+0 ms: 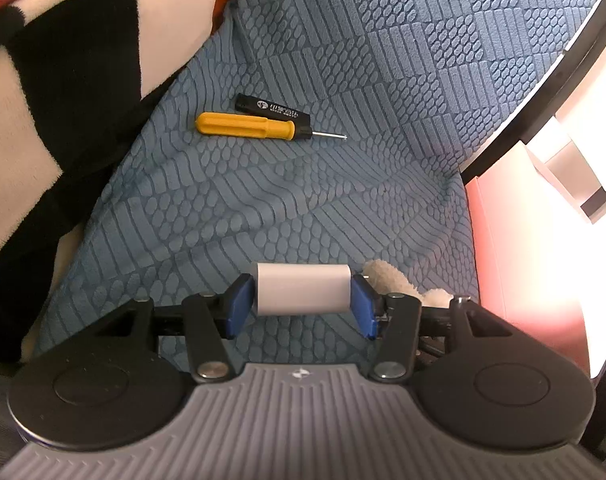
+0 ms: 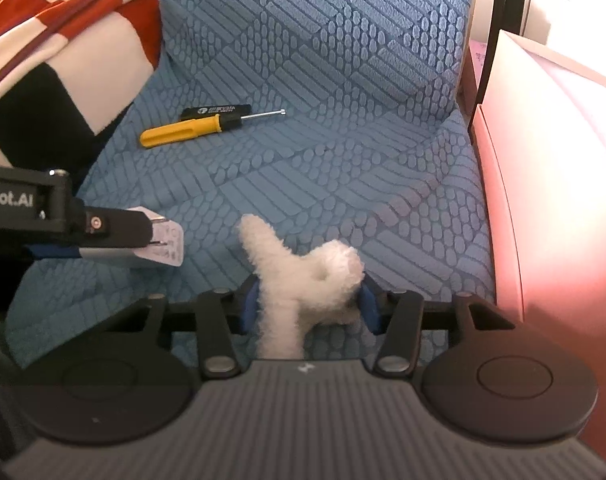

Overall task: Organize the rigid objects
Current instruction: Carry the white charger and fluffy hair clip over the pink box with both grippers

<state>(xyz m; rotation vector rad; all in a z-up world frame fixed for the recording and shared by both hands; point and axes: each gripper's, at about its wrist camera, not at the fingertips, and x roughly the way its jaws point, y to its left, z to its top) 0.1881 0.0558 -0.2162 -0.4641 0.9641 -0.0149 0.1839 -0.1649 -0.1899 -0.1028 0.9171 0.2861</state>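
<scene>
Left wrist view: a blue textured cover [image 1: 343, 60] fills most of the frame, with a checked black, cream and red blanket [image 1: 63, 80] at 10 o'clock and a pink box [image 1: 523, 260] at 3 o'clock. The left gripper [image 1: 303, 304], at 6 o'clock, pinches a white plug adapter [image 1: 303, 290] squarely between its blue pads [image 1: 239, 304]. At 11 o'clock from the adapter, well apart, a yellow-handled screwdriver [image 1: 247, 126] lies on the cover, touching a black USB stick [image 1: 271, 108] just behind it. Right wrist view: the right gripper [image 2: 309, 304], at 6 o'clock, holds a white fluffy toy [image 2: 303, 280] between its pads; no earlier state is shown. The adapter appears there at 9 o'clock, prongs facing right.
</scene>
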